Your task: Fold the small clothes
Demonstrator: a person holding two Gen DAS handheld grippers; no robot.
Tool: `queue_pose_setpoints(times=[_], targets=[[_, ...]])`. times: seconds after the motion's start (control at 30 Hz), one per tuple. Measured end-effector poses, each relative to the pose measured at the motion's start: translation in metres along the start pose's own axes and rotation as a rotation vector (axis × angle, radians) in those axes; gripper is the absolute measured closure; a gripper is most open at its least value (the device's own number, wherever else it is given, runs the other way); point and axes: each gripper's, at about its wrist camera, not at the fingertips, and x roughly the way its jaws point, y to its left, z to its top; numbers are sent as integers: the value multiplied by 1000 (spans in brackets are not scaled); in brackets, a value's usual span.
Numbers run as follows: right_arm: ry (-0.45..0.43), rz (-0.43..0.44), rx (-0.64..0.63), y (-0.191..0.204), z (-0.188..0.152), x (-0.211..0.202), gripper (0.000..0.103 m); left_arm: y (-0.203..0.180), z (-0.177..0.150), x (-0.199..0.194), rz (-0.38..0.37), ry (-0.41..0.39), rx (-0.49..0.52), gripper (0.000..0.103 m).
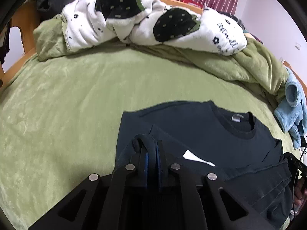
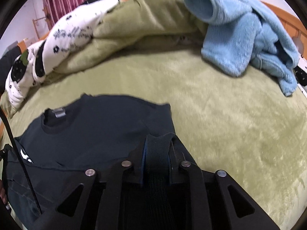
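Two claws, each pinching shirt fabric: left gripper on left edge, right gripper on right edge. Dark shirt flat on green blanket, collar pointing away from both; likely fold runs toward collar.

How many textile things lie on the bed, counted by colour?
Dark navy: 1, the T-shirt, pinched by the left tool and the right tool.
Light blue: 1, the fleece garment.
White with black print: 1, the quilt.
Green: 1, the blanket.
Total: 4
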Motion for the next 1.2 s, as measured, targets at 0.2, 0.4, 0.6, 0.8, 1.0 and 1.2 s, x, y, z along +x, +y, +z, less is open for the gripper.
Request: queue_pose_setpoints(times=[0.2, 0.4, 0.6, 0.8, 1.0, 1.2], targets=[[-102, -13, -45, 7, -5, -47, 69, -3, -9, -22, 10, -44, 36, 51], [-135, 97, -72, 27, -19, -84, 68, -8, -30, -54, -3, -54, 68, 45], [-93, 119, -116, 41, -58, -87, 72, -12, -63, -76, -46, -38, 66, 44], [-66, 149, -161, 52, -80, -90, 81, -24, -96, -88, -94, -26, 118, 36], [25, 103, -194, 53, -95, -62, 81, -41, -105, -70, -26, -7, 187, 36], [36, 66, -147, 45, -88, -44, 81, -38, -94, -52, 2, -3, 163, 36]])
